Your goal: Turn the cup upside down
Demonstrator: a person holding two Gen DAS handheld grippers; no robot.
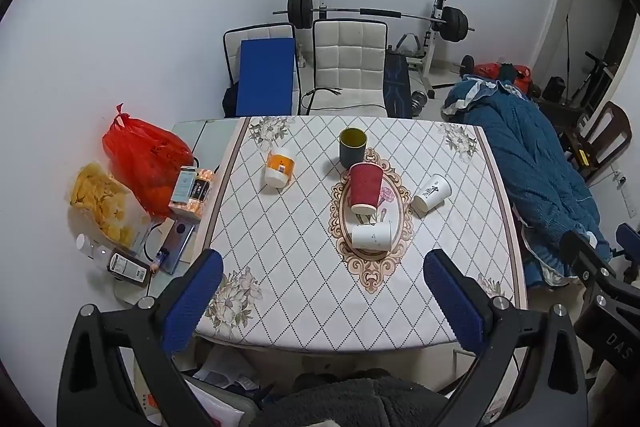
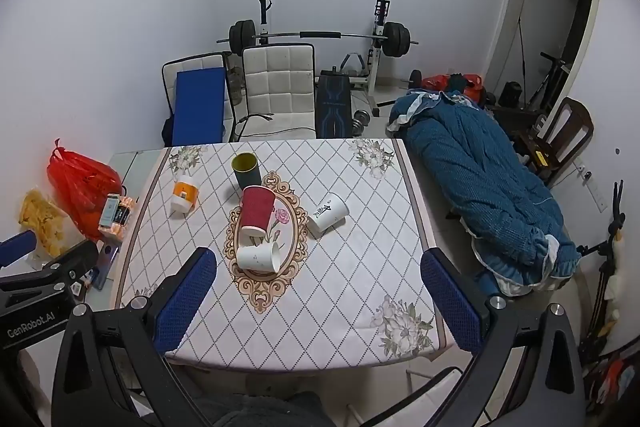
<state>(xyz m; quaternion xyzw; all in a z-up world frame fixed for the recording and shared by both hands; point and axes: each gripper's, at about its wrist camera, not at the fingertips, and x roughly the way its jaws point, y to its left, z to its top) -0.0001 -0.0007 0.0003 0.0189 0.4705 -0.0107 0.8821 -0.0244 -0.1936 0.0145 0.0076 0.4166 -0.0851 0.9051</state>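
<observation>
I had the table [image 1: 460,163] below both grippers. On it the dark cup [image 1: 352,146] stood upright, mouth up, at the far centre, behind a red paper cup [image 1: 365,189] and two white ones lying tipped. My left gripper [image 1: 320,291] and right gripper [image 2: 318,285] hung wide open, empty, well short of it. Neither looked nearer. Its base was hidden.

Both wrist cameras look down and forward from above the near edge of the table [image 1: 460,307], sharing its whole top and the room behind.
</observation>
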